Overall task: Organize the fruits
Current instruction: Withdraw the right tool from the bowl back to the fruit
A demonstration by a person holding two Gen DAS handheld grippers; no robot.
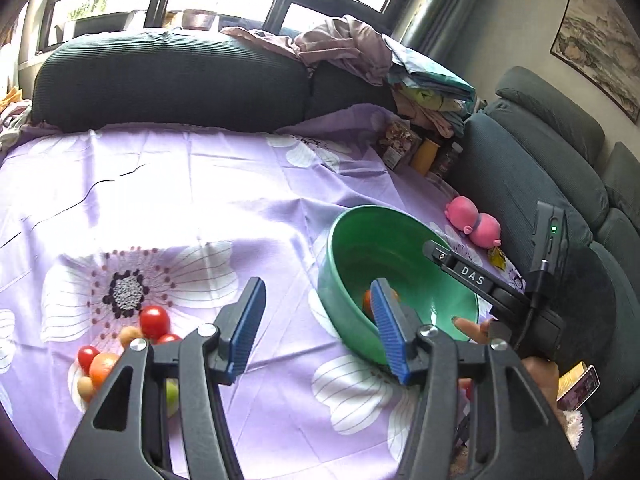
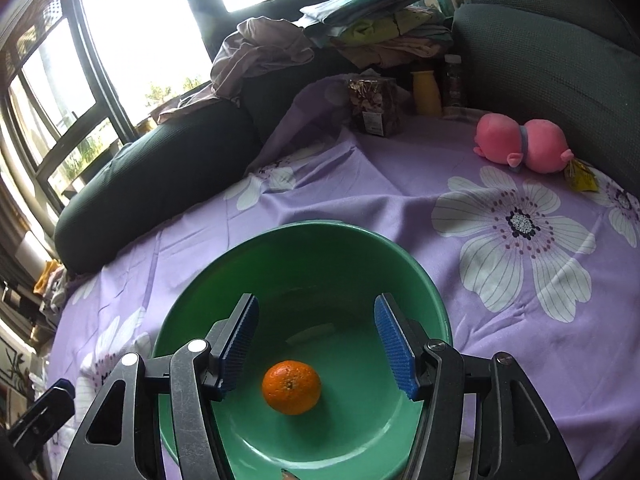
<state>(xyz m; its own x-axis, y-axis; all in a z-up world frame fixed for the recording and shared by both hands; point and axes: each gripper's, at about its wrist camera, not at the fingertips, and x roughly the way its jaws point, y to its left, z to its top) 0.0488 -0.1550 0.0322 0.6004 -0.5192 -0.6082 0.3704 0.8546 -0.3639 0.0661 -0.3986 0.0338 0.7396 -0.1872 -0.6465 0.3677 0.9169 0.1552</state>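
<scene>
A green bowl [image 2: 420,292] stands on the purple flowered cloth, with one orange [image 2: 291,387] lying inside it. My right gripper [image 2: 316,346] hangs open and empty just above the bowl, its blue pads either side of the orange. In the left wrist view the bowl [image 1: 348,248] is to the right, the orange [image 1: 366,302] partly hidden behind a blue pad. My left gripper [image 1: 320,330] is open and empty above the cloth. A cluster of fruit lies at lower left: red tomatoes [image 1: 154,320], an orange fruit [image 1: 103,368], small tan fruits [image 1: 130,335], and a green one [image 1: 172,394] behind the finger.
A pink plush toy [image 2: 520,144] lies at the cloth's far right by a yellow wrapper [image 2: 580,176]. A snack bag [image 2: 374,106], yellow bottle [image 2: 426,94] and dark bottle [image 2: 454,80] stand at the back. Dark sofa cushions [image 1: 168,80] and piled clothes [image 1: 344,44] border the cloth.
</scene>
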